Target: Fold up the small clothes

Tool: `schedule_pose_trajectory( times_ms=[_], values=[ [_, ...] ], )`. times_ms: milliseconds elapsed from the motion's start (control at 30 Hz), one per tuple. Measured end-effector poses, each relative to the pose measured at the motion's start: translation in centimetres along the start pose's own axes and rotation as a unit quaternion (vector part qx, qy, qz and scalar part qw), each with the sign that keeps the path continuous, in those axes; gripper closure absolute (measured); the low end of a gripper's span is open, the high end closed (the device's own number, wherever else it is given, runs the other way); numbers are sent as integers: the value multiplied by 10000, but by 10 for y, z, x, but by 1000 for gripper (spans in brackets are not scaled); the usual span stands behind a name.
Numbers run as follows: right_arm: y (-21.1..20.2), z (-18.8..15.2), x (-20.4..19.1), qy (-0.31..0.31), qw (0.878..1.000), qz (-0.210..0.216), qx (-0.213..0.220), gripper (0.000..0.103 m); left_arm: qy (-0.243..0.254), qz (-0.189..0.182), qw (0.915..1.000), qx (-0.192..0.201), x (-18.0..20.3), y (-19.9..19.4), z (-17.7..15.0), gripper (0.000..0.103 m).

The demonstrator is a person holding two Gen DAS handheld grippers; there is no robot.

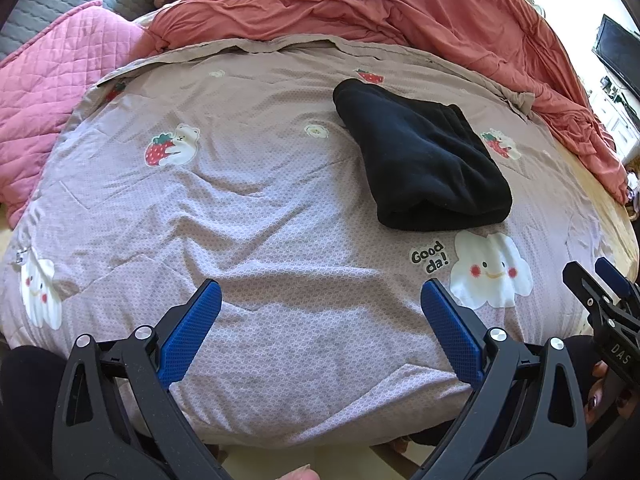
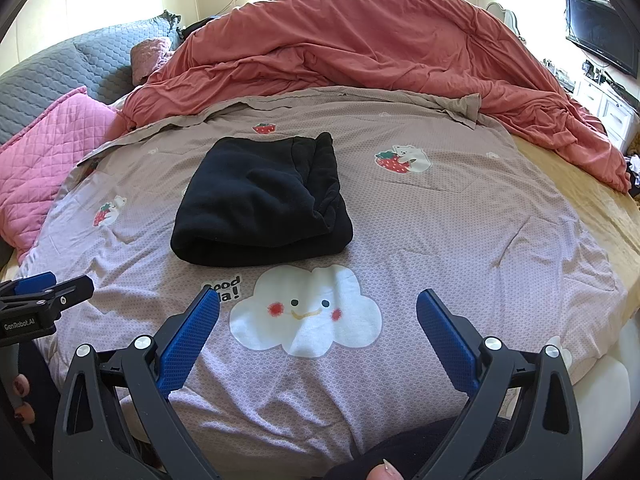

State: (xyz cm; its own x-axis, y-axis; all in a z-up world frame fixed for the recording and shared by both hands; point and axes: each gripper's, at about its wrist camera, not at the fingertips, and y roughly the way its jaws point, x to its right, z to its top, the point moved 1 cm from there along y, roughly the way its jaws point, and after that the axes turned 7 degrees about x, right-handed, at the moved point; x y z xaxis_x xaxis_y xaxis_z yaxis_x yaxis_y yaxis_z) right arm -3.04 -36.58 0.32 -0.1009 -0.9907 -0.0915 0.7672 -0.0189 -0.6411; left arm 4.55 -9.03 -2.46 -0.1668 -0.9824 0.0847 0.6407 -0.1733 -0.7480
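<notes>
Black fleece garment (image 2: 262,204), folded into a thick, compact bundle, lies on the printed quilt (image 2: 460,248) that covers the near part of the bed. Its rolled fold faces the cameras, and its gathered edge lies along its right side in the right wrist view. Just in front of it the quilt shows a smiling white cloud print (image 2: 306,312) with the words "Good da!" beside it; strawberry-and-bear prints are scattered farther out.

Neither tool touches the garment. The left hand-held gripper (image 1: 322,316) hovers over bare quilt with its blue-padded fingers spread wide and nothing between them; the bundle sits ahead and to its right. The right hand-held gripper (image 2: 318,320) is likewise spread apart and empty, framing the cloud print, with the bundle straight ahead and slightly left. Each tool appears at the edge of the other's view, near but apart.

Behind the quilt a rumpled coral duvet (image 2: 380,48) is heaped across the bed. A pink quilted pillow (image 2: 44,148) and a grey quilted cover (image 2: 60,68) lie to the left, and a dark screen (image 2: 602,34) hangs on the wall at far right.
</notes>
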Motion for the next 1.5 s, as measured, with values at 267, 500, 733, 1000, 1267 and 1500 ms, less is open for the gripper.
schedule_pose_trajectory(
  times_ms=[267, 500, 733, 1000, 1267, 1500],
  values=[
    [0, 0, 1, -3, 10000, -4, -3, 5, -8, 7, 10000, -7, 1, -2, 1, 9],
    [-1, 0, 4, -4, 10000, -6, -5, 5, -2, 13, 10000, -15, 1, -1, 1, 9],
    [-1, 0, 4, -5, 10000, -11, -2, 5, -22, 0, 10000, -41, 0, -1, 1, 10],
    [-5, 1, 17, 63, 10000, -40, 33, 5, -82, 33, 9999, -146, 0, 3, -2, 10],
    [-33, 13, 37, 133, 9988, -359, 314, 5, -285, -60, 9991, -309, -10, 5, 0, 10],
    [-80, 3, 145, 1019, 9837, -1371, 557, 5, -64, 535, 9982, -278, -49, 4, 7, 10]
  ],
)
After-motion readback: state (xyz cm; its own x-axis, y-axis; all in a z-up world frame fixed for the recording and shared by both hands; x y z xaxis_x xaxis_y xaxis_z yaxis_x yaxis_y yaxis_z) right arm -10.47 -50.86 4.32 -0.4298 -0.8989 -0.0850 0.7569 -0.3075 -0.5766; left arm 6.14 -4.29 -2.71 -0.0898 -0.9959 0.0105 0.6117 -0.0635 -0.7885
